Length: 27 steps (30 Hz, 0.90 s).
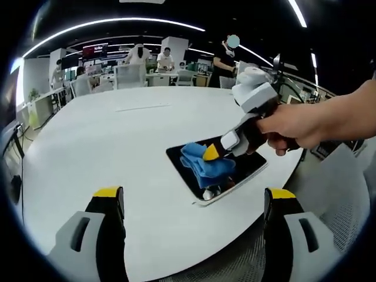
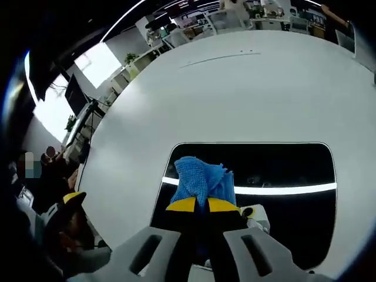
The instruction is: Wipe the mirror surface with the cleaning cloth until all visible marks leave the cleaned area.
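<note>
Your right gripper point(image 2: 202, 205) has its yellow-tipped jaws pinched together on the blue cleaning cloth point(image 2: 202, 179), and the cloth is pressed down on the mirror point(image 2: 282, 170). In the right gripper view the cloth sits at the mirror's near-left part, bunched up just ahead of the jaw tips, with a bright ceiling-light strip reflected across the dark glass beside it. The mirror lies flat on the white table point(image 2: 235, 94), close to the table's edge.

Your left gripper point(image 1: 194, 202) hangs over the table with its jaws spread wide apart, holding nothing, well back from the mirror point(image 1: 247, 170). From the left gripper view you can see your hand point(image 1: 294, 126) gripping the right gripper point(image 1: 214, 151), its tips down on the cloth point(image 1: 205, 167) in the middle of the mirror.
</note>
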Available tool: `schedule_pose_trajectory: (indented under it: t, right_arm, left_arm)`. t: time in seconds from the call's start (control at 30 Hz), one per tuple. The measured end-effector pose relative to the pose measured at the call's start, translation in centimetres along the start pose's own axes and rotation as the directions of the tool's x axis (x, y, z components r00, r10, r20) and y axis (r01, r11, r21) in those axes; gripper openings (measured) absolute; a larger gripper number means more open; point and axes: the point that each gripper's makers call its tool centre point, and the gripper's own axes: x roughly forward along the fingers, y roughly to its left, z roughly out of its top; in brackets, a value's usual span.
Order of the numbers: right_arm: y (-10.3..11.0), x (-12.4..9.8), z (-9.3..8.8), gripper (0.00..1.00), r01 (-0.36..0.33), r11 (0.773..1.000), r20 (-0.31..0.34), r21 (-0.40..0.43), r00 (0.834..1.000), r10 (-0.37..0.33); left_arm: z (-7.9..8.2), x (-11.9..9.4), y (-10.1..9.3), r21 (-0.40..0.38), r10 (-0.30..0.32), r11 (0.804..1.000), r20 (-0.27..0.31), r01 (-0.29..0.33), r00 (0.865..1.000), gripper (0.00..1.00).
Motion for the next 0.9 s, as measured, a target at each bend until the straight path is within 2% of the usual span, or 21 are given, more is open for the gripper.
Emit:
schedule_pose_trajectory:
  t: [0.13, 0.2, 0.27, 0.37, 0.53, 0.9]
  right_arm:
    - [0.3, -0.2, -0.5, 0.0, -0.008, 1.0, -0.005, -0.013, 1.0, 0.008]
    - [0.4, -0.2, -0.6, 0.0, -0.013, 1.0, -0.009, -0.015, 1.0, 0.013]
    - [0.6, -0.4, -1.1, 0.0, -0.016, 0.999, -0.011, -0.028, 1.0, 0.016]
    - [0.7, -0.6, -1.5, 0.0, -0.021, 0.999, -0.018, -0.035, 1.0, 0.02]
    - [0.8, -1.0, -2.2, 0.0, -0.025, 0.999, -0.023, -0.039, 0.999, 0.025]
    - [1.3, -1.6, -3.5, 0.0, -0.039, 0.998, -0.025, -0.043, 0.999, 0.038]
  left_arm:
    - [0.1, -0.1, 0.2, -0.01, 0.006, 1.0, 0.006, -0.006, 1.0, 0.99]
    - [-0.2, 0.1, -0.4, -0.083, -0.021, 0.996, -0.02, 0.019, 1.0, 0.99]
    - [-0.4, 0.2, -0.1, -0.075, -0.017, 0.997, -0.048, 0.013, 0.999, 0.99]
    - [0.2, -0.3, 0.1, -0.072, 0.006, 0.997, -0.015, -0.007, 1.0, 0.99]
    - [-0.1, -0.1, 0.2, 0.014, 0.018, 1.0, -0.021, -0.018, 1.0, 0.99]
    - [0.0, -0.1, 0.2, -0.014, 0.007, 1.0, -0.015, -0.007, 1.0, 0.99]
